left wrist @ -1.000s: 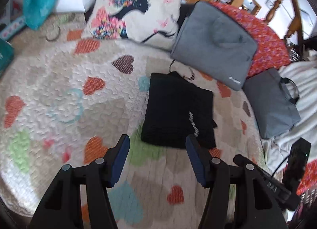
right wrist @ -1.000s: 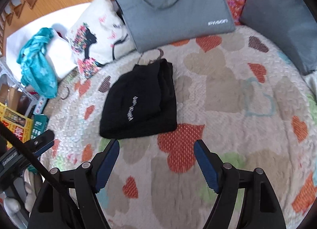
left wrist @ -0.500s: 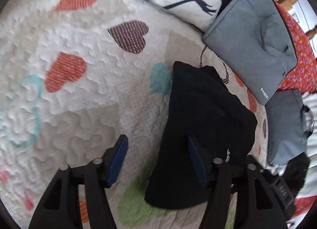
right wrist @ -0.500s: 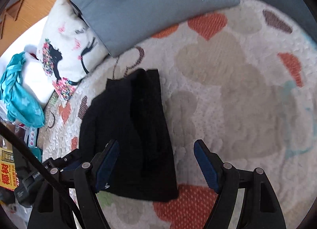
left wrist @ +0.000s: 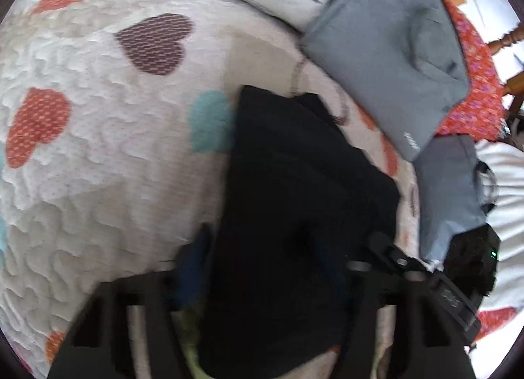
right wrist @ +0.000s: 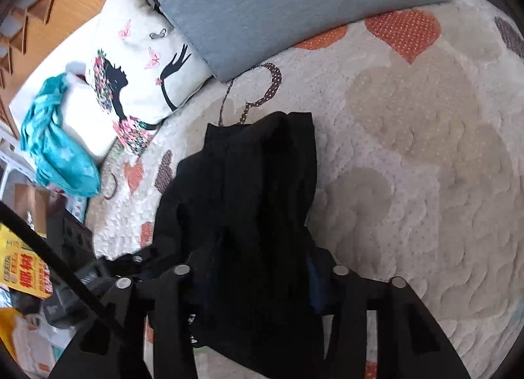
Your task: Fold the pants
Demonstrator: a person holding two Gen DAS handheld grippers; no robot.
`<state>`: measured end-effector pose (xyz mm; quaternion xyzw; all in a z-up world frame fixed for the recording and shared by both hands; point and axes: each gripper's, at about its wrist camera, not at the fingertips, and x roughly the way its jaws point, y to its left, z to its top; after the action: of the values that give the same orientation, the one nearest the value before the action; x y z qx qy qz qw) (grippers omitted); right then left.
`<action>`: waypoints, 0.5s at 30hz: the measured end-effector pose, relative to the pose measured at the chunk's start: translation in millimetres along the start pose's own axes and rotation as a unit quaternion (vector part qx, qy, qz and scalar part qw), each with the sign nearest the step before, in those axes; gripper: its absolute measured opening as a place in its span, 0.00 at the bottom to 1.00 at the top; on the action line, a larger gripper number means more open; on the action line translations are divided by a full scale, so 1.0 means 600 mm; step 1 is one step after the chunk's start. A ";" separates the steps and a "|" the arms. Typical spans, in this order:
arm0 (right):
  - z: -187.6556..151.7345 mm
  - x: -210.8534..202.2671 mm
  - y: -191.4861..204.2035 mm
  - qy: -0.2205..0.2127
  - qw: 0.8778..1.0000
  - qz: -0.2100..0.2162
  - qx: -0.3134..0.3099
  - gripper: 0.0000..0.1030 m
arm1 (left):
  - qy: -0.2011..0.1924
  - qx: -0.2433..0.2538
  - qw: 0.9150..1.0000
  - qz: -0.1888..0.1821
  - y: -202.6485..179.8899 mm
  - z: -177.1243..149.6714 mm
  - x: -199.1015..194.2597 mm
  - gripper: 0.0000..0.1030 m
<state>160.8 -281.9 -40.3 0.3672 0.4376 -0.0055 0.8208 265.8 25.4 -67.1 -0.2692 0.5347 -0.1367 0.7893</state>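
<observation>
Left wrist view: the left gripper point(left wrist: 262, 264) has just been closing, its jaws straddling the near left edge of the folded black pants point(left wrist: 294, 198), which lie on the heart-patterned quilt point(left wrist: 82, 149); blur keeps me from telling whether the pads actually pinch the cloth. In the right wrist view the right gripper point(right wrist: 258, 277) has likewise just been closing, and the pants point(right wrist: 255, 198) bunch up between its fingers, so it looks clamped on the near right edge. A grey laptop bag point(right wrist: 294, 2) and a printed cushion point(right wrist: 131, 67) sit beyond the far end. The step appears to be grasping the near edge for another fold; next, both hands would likely lift together and carry that edge toward the far end, keeping the layers aligned.
</observation>
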 end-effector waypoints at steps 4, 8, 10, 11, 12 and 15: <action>0.002 -0.016 0.003 -0.011 1.000 0.005 0.013 0.29 | -0.016 0.037 0.999 0.027 -0.027 -0.006 -0.011 0.48; 0.003 -0.025 -0.005 -0.023 0.999 -0.042 0.024 0.25 | -0.016 0.043 0.998 0.040 -0.036 -0.008 -0.016 0.49; 0.003 -0.036 -0.012 -0.037 0.996 -0.073 0.034 0.27 | -0.019 0.027 0.999 0.030 -0.027 -0.008 -0.032 0.49; 0.004 -0.044 -0.011 -0.048 0.995 -0.085 0.035 0.33 | -0.026 0.020 0.999 0.024 -0.021 -0.008 -0.045 0.49; 0.004 -0.055 -0.007 -0.063 0.993 -0.099 0.031 0.33 | -0.033 0.015 0.999 0.022 -0.014 -0.009 -0.057 0.49; 0.003 -0.097 0.024 -0.126 0.990 -0.068 0.000 0.35 | -0.074 0.006 0.997 0.017 -0.007 -0.015 -0.101 0.49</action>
<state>130.8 -290.6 10.9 0.3332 0.3545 -0.1073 0.8671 234.0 49.6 -20.6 -0.2651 0.4786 -0.1062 0.8303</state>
